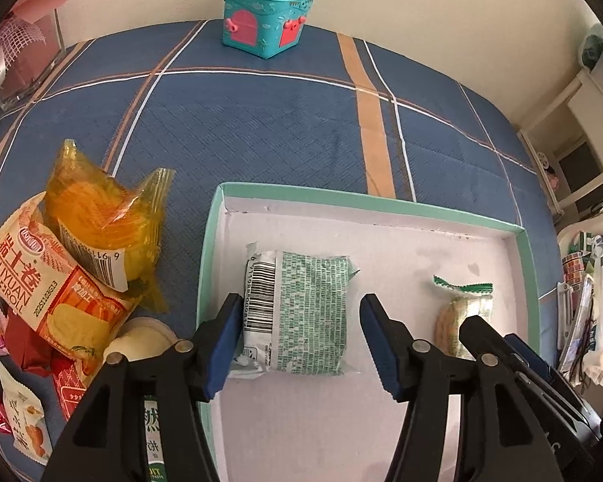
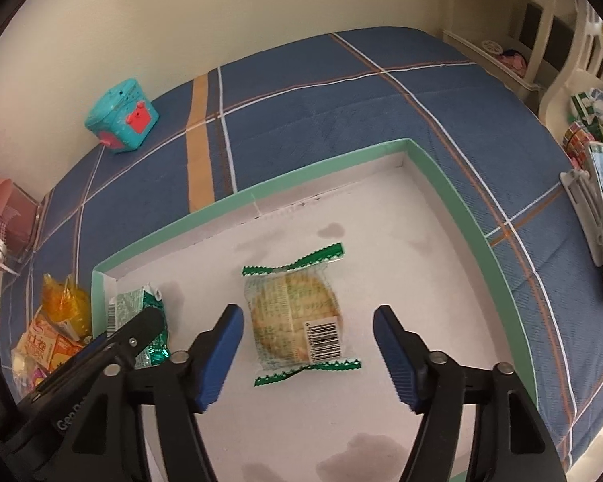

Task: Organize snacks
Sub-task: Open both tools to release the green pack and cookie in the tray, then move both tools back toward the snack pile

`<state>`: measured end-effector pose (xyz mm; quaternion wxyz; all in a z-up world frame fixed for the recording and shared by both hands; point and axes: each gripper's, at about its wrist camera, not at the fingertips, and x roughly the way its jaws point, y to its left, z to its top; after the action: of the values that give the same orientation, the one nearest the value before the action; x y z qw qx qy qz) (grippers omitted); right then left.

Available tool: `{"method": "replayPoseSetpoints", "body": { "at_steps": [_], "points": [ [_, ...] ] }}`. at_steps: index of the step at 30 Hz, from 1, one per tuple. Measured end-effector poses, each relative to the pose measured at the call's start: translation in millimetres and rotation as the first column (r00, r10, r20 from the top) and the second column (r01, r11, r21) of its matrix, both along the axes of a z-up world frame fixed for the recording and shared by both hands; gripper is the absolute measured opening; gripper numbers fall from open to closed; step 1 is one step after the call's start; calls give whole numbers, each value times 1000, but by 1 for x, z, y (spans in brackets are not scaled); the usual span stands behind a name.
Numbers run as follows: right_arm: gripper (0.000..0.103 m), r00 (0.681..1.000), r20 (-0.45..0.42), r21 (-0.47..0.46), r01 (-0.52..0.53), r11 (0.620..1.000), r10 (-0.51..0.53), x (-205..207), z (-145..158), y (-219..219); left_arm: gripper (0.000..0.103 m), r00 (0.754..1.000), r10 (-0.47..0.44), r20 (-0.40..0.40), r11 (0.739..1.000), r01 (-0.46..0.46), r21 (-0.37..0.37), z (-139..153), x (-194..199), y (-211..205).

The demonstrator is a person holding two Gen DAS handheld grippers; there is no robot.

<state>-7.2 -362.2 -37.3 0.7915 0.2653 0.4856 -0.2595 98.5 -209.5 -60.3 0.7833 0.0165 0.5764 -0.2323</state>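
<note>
While both grippers hover over the green-rimmed tray (image 2: 458, 184), the left gripper (image 1: 297, 345) stands spread around a green-printed packet (image 1: 301, 313) without touching it; the right gripper (image 2: 307, 355) (likewise spread) frames a clear-wrapped biscuit (image 2: 295, 317) lying on the tray floor.

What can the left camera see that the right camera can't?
Only the left wrist view shows the whole heap of loose snacks beside the tray, with red, white and pink packets; the right view catches just its edge.

Only the right wrist view shows the round biscuit packet completely, barcode included, plus the tray's stained near floor.

Both show the green-rimmed tray, the green printed packet inside it, the teal toy chest and the blue checked cloth. The left tool and right tool each stand open around a packet, not pinching it.
</note>
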Motion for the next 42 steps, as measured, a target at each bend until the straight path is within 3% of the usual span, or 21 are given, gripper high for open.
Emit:
{"method": "replayPoseSetpoints", "body": {
  "at_steps": [5, 6, 8, 10, 13, 16, 17, 20, 29, 34, 38, 42],
  "points": [
    [74, 1000, -7, -22, 0, 1000, 0, -4, 10, -2, 69, 1000, 0, 19, 1000, 0, 2, 14, -4, 1],
    [74, 1000, -7, -30, -2, 1000, 2, -6, 13, -1, 72, 1000, 4, 22, 1000, -4, 4, 17, -5, 2],
    [76, 1000, -6, -41, 0, 999, 0, -9, 18, -1, 87, 999, 27, 39, 999, -28, 15, 23, -6, 8],
    [85, 1000, -1, -46, 1, 999, -1, -12, 22, -1, 89, 997, 43, 56, 999, -44, 13, 29, -7, 14],
    [85, 1000, -1, -60, -8, 998, 8, -15, 28, 1, 90, 994, 55, 99, 998, -59, 37, 37, -9, 20],
    [86, 1000, 6, -76, -26, 997, 26, -17, 32, 7, 101, 987, 59, 152, 994, -72, 78, 45, -13, 27],
    [86, 1000, 8, -77, -30, 997, 30, -18, 33, 9, 101, 985, 60, 162, 994, -75, 84, 46, -12, 30],
    [103, 999, 16, -87, -42, 995, 44, -21, 36, 15, 101, 978, 67, 200, 990, -91, 110, 51, -14, 37],
    [103, 996, 27, -132, -84, 988, 88, -29, 43, 37, 101, 952, 114, 285, 977, -159, 142, 64, -26, 75],
    [103, 989, -35, -196, -146, 970, 142, -26, 40, 59, 101, 935, 155, 319, 968, -208, 141, 73, -35, 96],
    [103, 985, -19, -208, -170, 963, 170, -29, 43, 70, 101, 915, 196, 352, 946, -271, 177, 76, -45, 111],
    [103, 981, 26, -213, -181, 960, 191, -33, 51, 83, 101, 912, 223, 343, 930, -304, 204, 76, -52, 125]
  ]
}}
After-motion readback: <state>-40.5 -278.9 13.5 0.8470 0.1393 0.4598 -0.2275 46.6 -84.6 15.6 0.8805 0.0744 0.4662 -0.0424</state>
